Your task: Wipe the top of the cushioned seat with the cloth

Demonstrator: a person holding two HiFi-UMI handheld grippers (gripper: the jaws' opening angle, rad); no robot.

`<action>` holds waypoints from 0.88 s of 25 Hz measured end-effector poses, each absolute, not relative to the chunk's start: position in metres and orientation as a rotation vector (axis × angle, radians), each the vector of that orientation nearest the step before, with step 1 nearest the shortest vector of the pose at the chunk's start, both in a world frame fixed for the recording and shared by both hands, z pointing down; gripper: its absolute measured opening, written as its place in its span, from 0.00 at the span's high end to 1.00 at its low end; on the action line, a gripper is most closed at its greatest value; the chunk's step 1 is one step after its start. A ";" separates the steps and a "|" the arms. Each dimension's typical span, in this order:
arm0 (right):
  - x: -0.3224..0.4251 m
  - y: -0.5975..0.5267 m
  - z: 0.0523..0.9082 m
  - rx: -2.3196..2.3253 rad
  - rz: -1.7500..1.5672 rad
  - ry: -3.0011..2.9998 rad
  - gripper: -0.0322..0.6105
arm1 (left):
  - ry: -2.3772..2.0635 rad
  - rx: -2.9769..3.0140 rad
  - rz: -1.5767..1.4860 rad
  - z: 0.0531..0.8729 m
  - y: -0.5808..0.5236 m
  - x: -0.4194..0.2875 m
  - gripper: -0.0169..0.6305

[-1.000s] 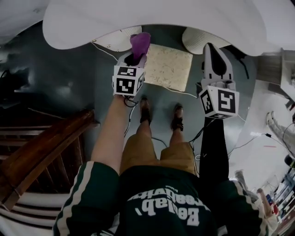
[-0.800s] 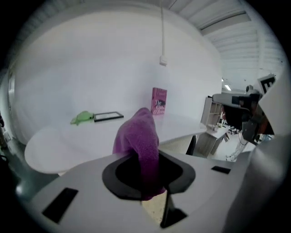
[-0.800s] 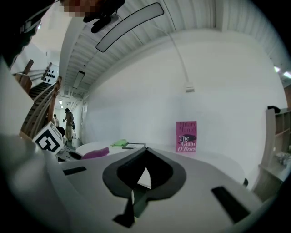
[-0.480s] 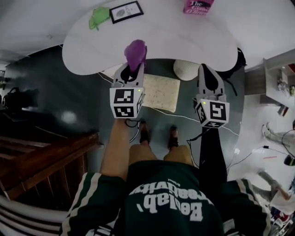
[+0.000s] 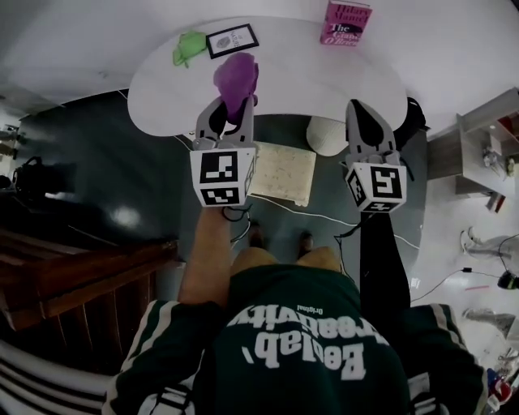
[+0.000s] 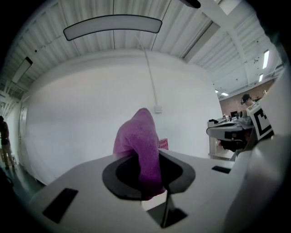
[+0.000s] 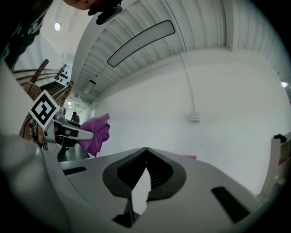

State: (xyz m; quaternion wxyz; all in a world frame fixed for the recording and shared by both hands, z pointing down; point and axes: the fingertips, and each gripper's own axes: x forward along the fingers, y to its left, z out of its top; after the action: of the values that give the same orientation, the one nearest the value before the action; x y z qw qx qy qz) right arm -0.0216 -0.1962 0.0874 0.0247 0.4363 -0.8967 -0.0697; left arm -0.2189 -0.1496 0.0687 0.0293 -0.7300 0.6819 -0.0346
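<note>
Cloth (image 5: 237, 81), purple and bunched, gripped in my left hand-held gripper (image 5: 227, 109), which hangs above the near edge of the white bench (image 5: 324, 81). In the left gripper view the jaws are clamped on the lower part of the cloth (image 6: 138, 136), and its upper fold stands up above them. My right hand-held gripper (image 5: 365, 121) is also raised at the bench's near edge, toward its right end. In the right gripper view this hand-held gripper (image 7: 145, 154) has its jaw tips meeting, with nothing held between them; the cloth (image 7: 93, 134) shows off to the left of that view.

Cushioned seat (image 5: 280, 173), pale and square-topped, stands on the dark floor (image 5: 122, 162) just out from under the bench's near edge, on my side of it. No part of the cloth touches the seat top. A white rounded object (image 5: 327, 134) sits partly beneath the same edge of the bench.

On the bench, along its far side, lie a pink book (image 5: 347, 23), a dark-framed card (image 5: 230, 40) and a small green item (image 5: 187, 47).
</note>
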 end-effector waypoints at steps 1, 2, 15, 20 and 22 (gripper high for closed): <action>-0.024 -0.196 0.080 1.347 -0.234 -2.783 0.94 | 2.095 -2.242 -0.106 0.063 -0.148 -0.219 0.83; -0.025 -0.196 0.074 1.343 -0.248 -2.790 0.94 | 2.084 -2.234 -0.102 0.057 -0.147 -0.218 0.83; -0.030 -0.186 0.058 1.350 -0.289 -2.818 0.94 | 2.000 -2.189 -0.080 0.026 -0.140 -0.207 0.83; -0.031 -0.184 0.052 1.368 -0.308 -2.815 0.94 | 2.007 -2.188 -0.051 0.024 -0.136 -0.209 0.83; -0.029 -0.181 0.050 1.374 -0.312 -2.815 0.94 | 2.015 -2.191 -0.033 0.025 -0.133 -0.210 0.83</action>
State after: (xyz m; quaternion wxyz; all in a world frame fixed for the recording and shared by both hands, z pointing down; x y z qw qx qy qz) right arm -0.0287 -0.1815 0.0503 -0.0032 0.4363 -0.8943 -0.0993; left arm -0.2098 -0.1332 0.0246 0.0823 -0.7336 0.6745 -0.0109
